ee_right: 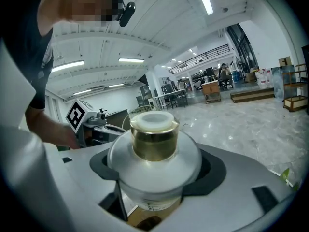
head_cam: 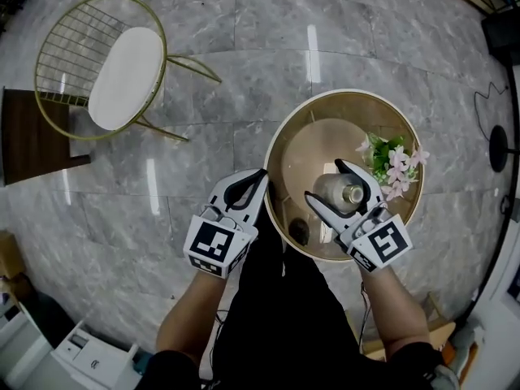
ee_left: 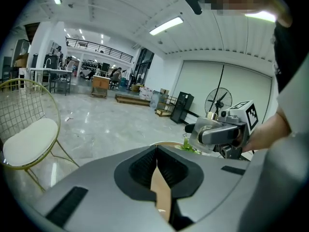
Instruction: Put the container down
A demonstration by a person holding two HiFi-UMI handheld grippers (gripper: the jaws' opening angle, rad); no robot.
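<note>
A frosted white container (head_cam: 340, 192) with a gold neck and pale cap (ee_right: 153, 135) sits between the jaws of my right gripper (head_cam: 335, 187), which is shut on it above the round tan table (head_cam: 286, 146). In the right gripper view the container (ee_right: 153, 161) fills the space between the jaws. My left gripper (head_cam: 248, 184) hangs at the table's left rim, shut, with nothing in it; in the left gripper view (ee_left: 157, 166) its pads meet over the tan surface.
A bunch of pink and white flowers (head_cam: 393, 162) with green leaves lies on the table's right side. A small dark object (head_cam: 298, 231) rests near the table's front rim. A gold wire chair (head_cam: 106, 67) with a white seat stands at the left on the marble floor.
</note>
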